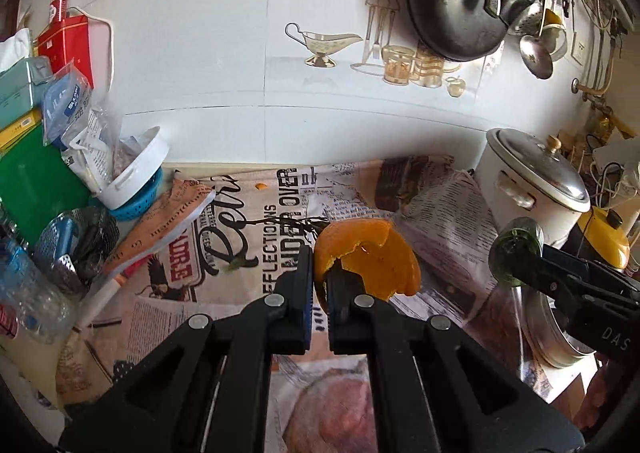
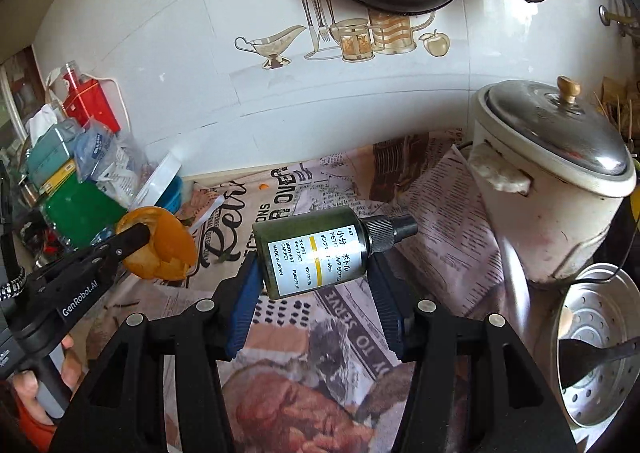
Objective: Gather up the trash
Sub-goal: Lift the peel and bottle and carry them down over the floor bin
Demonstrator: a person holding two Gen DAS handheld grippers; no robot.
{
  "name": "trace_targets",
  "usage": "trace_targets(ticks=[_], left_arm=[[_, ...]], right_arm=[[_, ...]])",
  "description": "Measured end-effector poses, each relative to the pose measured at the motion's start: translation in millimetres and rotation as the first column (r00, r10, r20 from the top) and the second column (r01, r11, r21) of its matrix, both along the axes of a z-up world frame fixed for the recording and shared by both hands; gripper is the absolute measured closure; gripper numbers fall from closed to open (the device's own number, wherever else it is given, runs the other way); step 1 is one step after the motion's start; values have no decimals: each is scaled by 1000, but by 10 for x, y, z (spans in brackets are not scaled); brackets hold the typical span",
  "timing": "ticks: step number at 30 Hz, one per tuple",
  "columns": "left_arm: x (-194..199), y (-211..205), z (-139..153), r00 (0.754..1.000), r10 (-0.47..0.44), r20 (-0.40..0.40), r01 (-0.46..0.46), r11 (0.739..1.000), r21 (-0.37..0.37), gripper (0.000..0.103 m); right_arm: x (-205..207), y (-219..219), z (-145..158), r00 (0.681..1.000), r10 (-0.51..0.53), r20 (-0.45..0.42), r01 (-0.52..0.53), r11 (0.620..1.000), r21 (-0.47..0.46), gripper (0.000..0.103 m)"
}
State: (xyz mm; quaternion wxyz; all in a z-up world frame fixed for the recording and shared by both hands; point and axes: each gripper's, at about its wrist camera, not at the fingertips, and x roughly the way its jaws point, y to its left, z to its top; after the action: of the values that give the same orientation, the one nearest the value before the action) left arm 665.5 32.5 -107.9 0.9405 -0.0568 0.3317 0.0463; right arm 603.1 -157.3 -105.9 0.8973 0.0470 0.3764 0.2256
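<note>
My left gripper [image 1: 320,273] is shut on a piece of orange peel [image 1: 372,253] and holds it above the newspaper-covered counter [image 1: 248,221]. The peel also shows at the left of the right wrist view [image 2: 168,241]. My right gripper [image 2: 312,265] is shut on a small dark green pump bottle [image 2: 312,249] with a white label and black cap, held sideways above the newspaper [image 2: 336,313]. The bottle's base shows at the right of the left wrist view [image 1: 514,257]. A thin dark twig [image 1: 280,223] lies on the paper behind the peel.
A white rice cooker [image 2: 552,189] with a steel lid stands at the right, a perforated steamer tray [image 2: 600,341] in front of it. Boxes, bags and a blue basket [image 1: 136,201] pile up at the left. A pan [image 1: 452,1] and ladles hang on the tiled wall.
</note>
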Motion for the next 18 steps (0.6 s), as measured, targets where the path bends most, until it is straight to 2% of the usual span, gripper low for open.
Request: trace_targets(ticks=[8, 18], left_arm=[[-683, -325, 226, 1000, -11, 2, 11, 1000, 28, 99], [-1379, -203, 244, 995, -93, 34, 94, 995, -13, 99]], right_arm=[[-500, -257, 261, 1000, 18, 26, -19, 999, 34, 53], [-1333, -245, 265, 997, -65, 47, 64, 997, 33, 53]])
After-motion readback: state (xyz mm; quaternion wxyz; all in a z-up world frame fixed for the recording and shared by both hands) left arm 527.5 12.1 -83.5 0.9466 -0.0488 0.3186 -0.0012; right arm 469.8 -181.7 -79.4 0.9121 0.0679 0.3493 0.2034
